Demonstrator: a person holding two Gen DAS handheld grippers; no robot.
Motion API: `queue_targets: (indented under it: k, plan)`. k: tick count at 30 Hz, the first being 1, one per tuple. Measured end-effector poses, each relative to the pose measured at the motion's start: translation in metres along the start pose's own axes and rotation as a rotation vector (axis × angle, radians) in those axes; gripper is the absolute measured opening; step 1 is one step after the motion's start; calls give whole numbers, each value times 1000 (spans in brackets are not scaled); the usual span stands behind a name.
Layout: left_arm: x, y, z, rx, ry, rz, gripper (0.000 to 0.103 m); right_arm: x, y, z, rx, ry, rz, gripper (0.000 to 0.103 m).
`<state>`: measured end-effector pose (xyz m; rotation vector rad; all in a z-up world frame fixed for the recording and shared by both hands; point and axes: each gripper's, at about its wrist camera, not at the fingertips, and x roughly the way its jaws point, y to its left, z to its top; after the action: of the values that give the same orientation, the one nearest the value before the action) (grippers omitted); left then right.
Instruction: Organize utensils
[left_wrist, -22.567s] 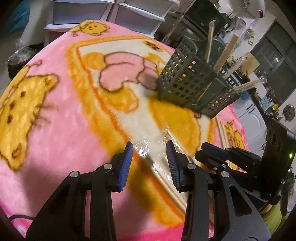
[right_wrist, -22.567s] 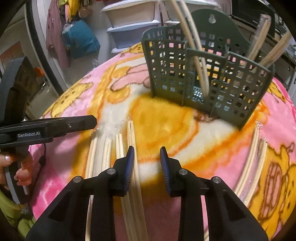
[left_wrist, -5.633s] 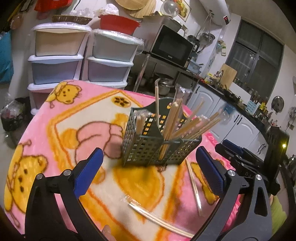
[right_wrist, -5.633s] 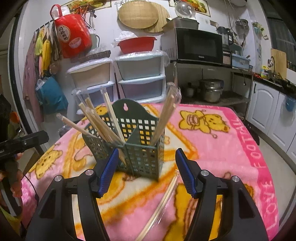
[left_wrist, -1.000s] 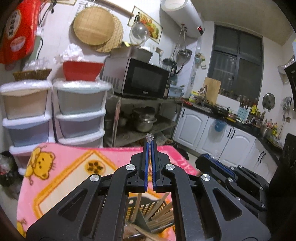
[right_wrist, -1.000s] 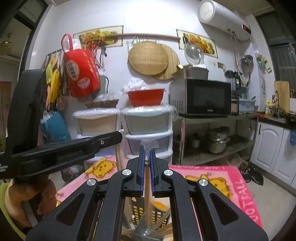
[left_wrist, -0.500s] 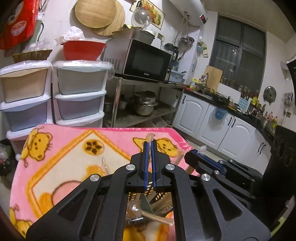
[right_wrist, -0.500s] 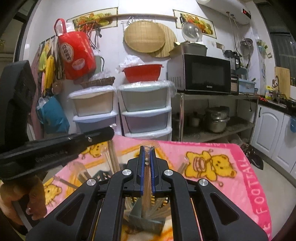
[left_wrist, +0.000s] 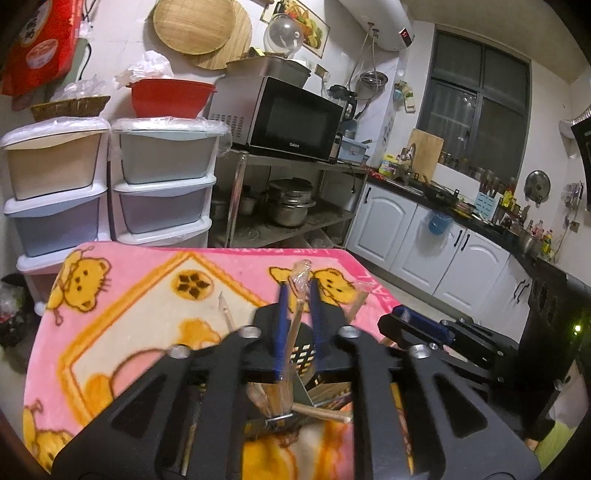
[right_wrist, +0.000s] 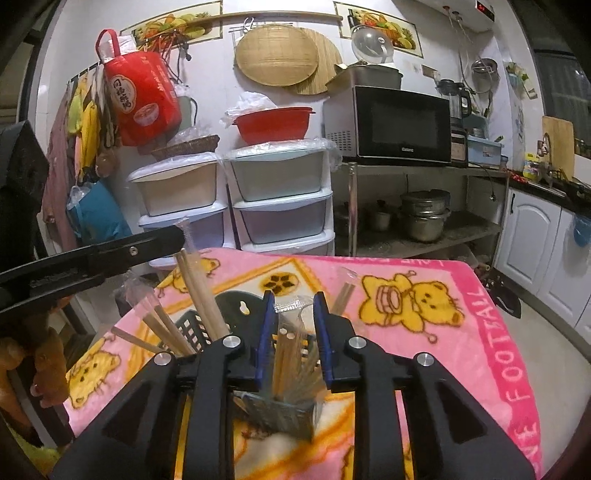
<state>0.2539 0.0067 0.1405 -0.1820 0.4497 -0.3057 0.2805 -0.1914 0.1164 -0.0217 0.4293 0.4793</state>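
The dark green mesh utensil holder stands on the pink blanket, full of wrapped wooden chopsticks; it also shows under my fingers in the left wrist view. My left gripper is open a little above the holder, with a wrapped chopstick pair standing loose between its blue pads. My right gripper is open a little too, with a wrapped chopstick pair standing in the holder between its pads. Each gripper shows in the other's view.
The table is covered by a pink bear-print blanket. Plastic drawer stacks and a steel rack with a microwave stand behind it. White kitchen cabinets run along the right.
Both grippers have come down over the holder and opened slightly, letting go of the chopstick pairs they pinched. The pairs now stand in the holder.
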Motion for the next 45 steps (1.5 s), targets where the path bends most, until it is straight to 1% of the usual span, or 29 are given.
queue_targets:
  k: [2, 4, 6, 8, 9, 11, 13, 15, 16, 19, 24, 28, 34, 41, 45]
  plan:
    - [-4, 2, -3, 0, 3, 3, 24, -3, -3, -1, 5, 2, -3, 22]
    - [-7, 5, -5, -2, 8, 0, 29, -7, -5, -2, 6, 3, -4, 25]
    - [-12, 7, -7, -4, 12, -1, 39, -13, -6, -3, 8, 0, -7, 29]
    - [-15, 6, -5, -8, 14, -6, 44, -20, -7, -4, 10, -2, -7, 31]
    - [-18, 4, -5, -9, 12, -8, 50, -22, -7, -4, 10, -3, -7, 32]
    - [-24, 4, -5, -9, 11, -8, 56, -29, -7, -5, 10, -3, -5, 35]
    - [-29, 4, -5, -13, 11, -9, 63, -34, -6, -7, 10, -4, -3, 43]
    - [-35, 4, -7, -16, 9, -12, 72, -42, -6, -8, 11, -8, -1, 45]
    - [-38, 4, -8, -16, 9, -11, 74, -46, -5, -10, 12, -10, 3, 46]
    - [-47, 4, -13, -15, 12, -13, 80, -55, -5, -12, 15, -13, 6, 54]
    - [-61, 3, -24, -13, 19, -11, 92, -68, -5, -20, 29, -10, 17, 64]
    - [-71, 2, -35, -12, 27, -6, 92, -75, -3, -30, 39, 0, 23, 72]
    - [-76, 9, -56, -36, 51, 13, 92, -78, -2, -50, 48, 33, 16, 79]
    - [-75, 19, -84, -78, 94, 37, 92, -78, -3, -75, 76, 74, 12, 83]
    - [-78, 20, -101, -101, 102, 44, 92, -77, -1, -90, 71, 98, 3, 85]
